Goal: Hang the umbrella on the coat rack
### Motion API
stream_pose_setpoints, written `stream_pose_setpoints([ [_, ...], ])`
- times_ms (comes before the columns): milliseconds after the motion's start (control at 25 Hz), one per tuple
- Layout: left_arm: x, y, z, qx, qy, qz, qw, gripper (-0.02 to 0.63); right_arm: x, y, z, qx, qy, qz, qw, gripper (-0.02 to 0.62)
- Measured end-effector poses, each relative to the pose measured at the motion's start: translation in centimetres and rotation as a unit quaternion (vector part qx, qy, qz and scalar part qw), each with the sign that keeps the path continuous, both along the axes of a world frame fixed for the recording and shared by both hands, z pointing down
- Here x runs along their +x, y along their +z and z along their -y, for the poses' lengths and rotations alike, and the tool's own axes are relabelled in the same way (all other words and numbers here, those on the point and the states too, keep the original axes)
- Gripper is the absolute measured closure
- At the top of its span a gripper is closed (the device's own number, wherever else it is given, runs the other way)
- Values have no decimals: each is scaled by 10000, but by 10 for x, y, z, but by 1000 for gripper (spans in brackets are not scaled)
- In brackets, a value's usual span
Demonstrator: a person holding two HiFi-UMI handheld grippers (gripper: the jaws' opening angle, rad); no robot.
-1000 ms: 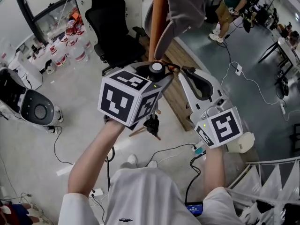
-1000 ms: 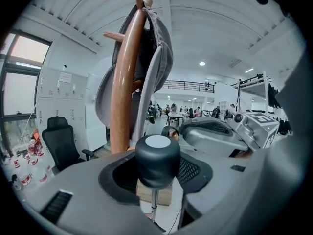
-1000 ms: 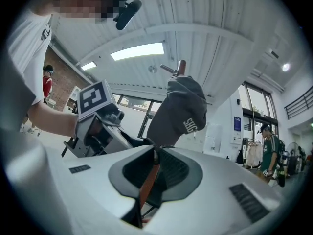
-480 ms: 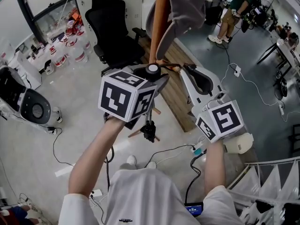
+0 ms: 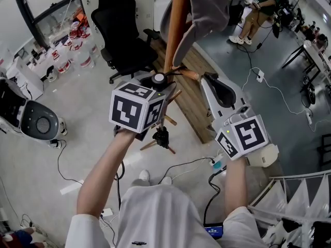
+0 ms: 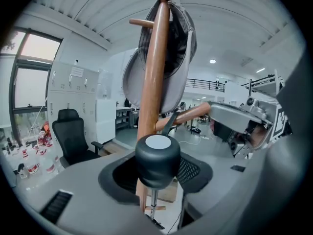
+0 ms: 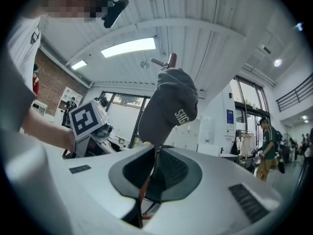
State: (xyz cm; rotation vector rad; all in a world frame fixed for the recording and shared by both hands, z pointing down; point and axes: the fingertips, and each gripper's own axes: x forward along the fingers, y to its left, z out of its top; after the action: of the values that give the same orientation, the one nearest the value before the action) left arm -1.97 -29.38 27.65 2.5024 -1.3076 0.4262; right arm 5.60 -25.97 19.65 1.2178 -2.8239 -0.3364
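The umbrella [image 6: 157, 156] shows a rounded black handle knob with a pale flat top and a thin metal shaft below it. The left gripper [image 6: 155, 179] is clenched on it just under the knob. Its thin dark strap [image 7: 156, 156] is pinched in the right gripper [image 7: 154, 174], near a wooden peg [image 6: 188, 116] of the coat rack [image 6: 155, 67], where a grey cap [image 7: 168, 106] hangs.

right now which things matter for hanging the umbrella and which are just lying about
Job: umbrella in left tongs, strap in right tongs, coat rack.
Not needed: grey cap, black chair, bottles, floor cables.
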Motion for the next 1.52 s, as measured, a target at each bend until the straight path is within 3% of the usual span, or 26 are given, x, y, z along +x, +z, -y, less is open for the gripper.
stream_pose_setpoints([
  [320, 8, 45, 7, -88, -19, 153, 9998, 408, 4, 40, 2, -495, 262, 196, 9982, 578],
  [520, 9, 50, 12, 163, -158, 117, 9997, 408, 12, 69, -1, -812, 423, 386, 9950, 578],
  [960, 5, 85, 13, 507, -693, 554, 9948, 405, 15, 105, -14, -1273, 598, 726, 9874, 578],
  [1200, 6, 84, 12, 812, -665, 451, 9934, 348, 13, 114, -14, -1367, 546, 816, 9857, 578],
  [1520, -9, 59, -14, 1241, -682, 1, 9899, 352, 10, 114, -16, -1318, 648, 777, 9861, 589],
])
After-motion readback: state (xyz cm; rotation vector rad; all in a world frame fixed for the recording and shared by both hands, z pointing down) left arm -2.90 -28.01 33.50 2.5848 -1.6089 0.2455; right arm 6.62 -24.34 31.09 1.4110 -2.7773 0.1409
